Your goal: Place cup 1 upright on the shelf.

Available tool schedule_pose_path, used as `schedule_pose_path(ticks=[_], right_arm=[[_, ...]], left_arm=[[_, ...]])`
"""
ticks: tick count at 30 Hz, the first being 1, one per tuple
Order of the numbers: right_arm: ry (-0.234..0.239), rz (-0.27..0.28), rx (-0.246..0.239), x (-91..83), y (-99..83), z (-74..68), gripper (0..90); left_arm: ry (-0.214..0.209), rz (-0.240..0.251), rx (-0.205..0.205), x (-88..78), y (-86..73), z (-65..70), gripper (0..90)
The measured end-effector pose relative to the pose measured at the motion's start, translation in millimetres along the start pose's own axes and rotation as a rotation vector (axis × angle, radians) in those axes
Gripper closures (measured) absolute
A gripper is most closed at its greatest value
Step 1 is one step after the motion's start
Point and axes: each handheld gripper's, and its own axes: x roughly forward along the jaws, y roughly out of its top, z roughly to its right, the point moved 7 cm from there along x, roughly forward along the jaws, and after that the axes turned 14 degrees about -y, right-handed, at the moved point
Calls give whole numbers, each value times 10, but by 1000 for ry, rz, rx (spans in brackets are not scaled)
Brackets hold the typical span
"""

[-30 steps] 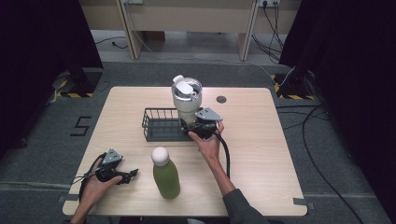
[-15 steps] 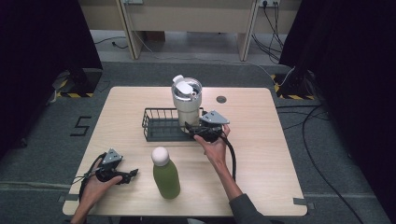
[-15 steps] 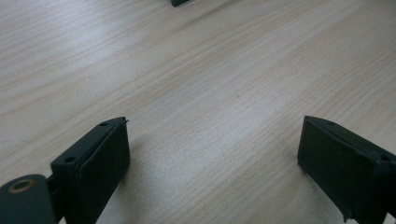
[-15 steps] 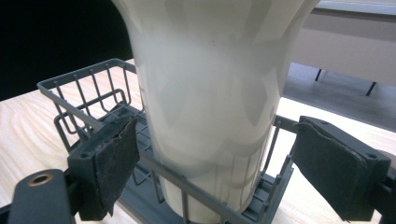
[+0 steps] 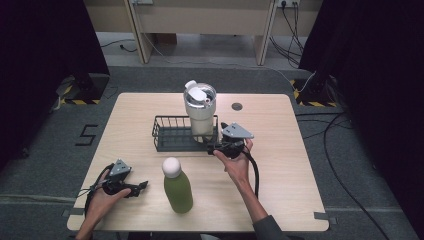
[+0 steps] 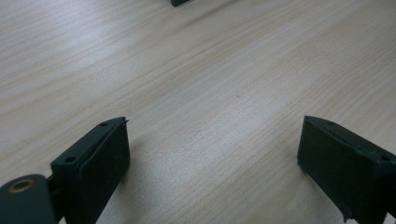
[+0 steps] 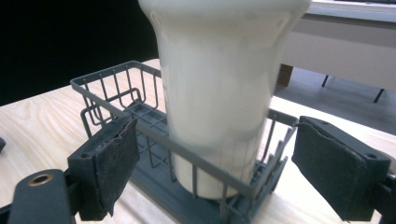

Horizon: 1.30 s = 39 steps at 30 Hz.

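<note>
A: Changed vs the frame 1 s back? The right gripper (image 5: 214, 148) has pulled back toward the person, off the tumbler (image 5: 200, 111). It was up against the cup; now it sits just outside the wire basket's (image 5: 164, 134) near right corner. The rest hasn't shifted.

B: Left to right, pls.

A: Left gripper (image 5: 141, 186) rests on the table (image 5: 280, 165) at the near left corner, hand (image 5: 102, 195) on it, jaws spread wide w/ bare wood between them in the left gripper view. Next, a green bottle (image 5: 178, 189) w/ white cap, upright, well apart from both grippers. Behind it the basket, tumbler upright in its right end. Then the right gripper, held in the right hand (image 5: 235, 162).

B: Right jaws?

A: Released. In the right gripper view they stand apart either side of the tumbler (image 7: 219, 93), nothing between the pads, basket (image 7: 116, 88) rim in front of them.

B: Progress?

A: Judging by the layout: cup is in the basket, so that part looks done. Bottle is still out on the table, untouched, prob. what's left. Whether it goes in the basket's free left half, can't say.
</note>
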Motion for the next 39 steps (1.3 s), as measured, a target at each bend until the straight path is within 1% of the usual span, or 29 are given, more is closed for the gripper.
schedule_pose_path(ticks=[2,4,6,14,15,16,17,18,21,23,25,26,27,33,35,39], right_arm=[[2,-2,6,-58,-20,20,149],[-1,-4,0,-117,-40,49,149],[-4,-3,7,-164,-56,74,150],[-11,3,1,-355,-128,150,151],[-17,1,-6,-380,-144,161,151],[-23,28,-59,-382,-142,201,151],[-23,28,-59,-382,-142,201,151],[-26,14,-39,-441,-179,208,151],[-35,28,-55,-488,-200,247,151],[-35,25,-58,-526,-226,269,151],[-39,38,-69,-556,-237,293,152],[-42,20,-49,-585,-257,282,152],[-42,12,-42,-604,-271,279,152],[-38,15,-54,-658,-307,301,152],[-35,3,-42,-706,-331,300,152],[-31,0,-39,-763,-335,298,152]], left_arm=[[0,0,0,0,0,0,86],[0,0,0,0,0,0,86],[0,0,1,0,0,-1,86],[0,0,0,0,0,0,85],[0,0,0,0,0,0,86],[0,0,1,0,0,-1,86],[0,0,1,0,0,-1,86],[0,0,0,0,0,0,85],[0,0,0,0,0,0,85],[0,0,1,0,0,-1,85],[0,0,-1,0,0,0,85],[0,0,-1,0,0,0,85],[0,0,0,0,0,0,85],[0,0,0,0,0,0,85],[0,0,0,0,0,0,85],[0,0,0,0,0,0,85]])
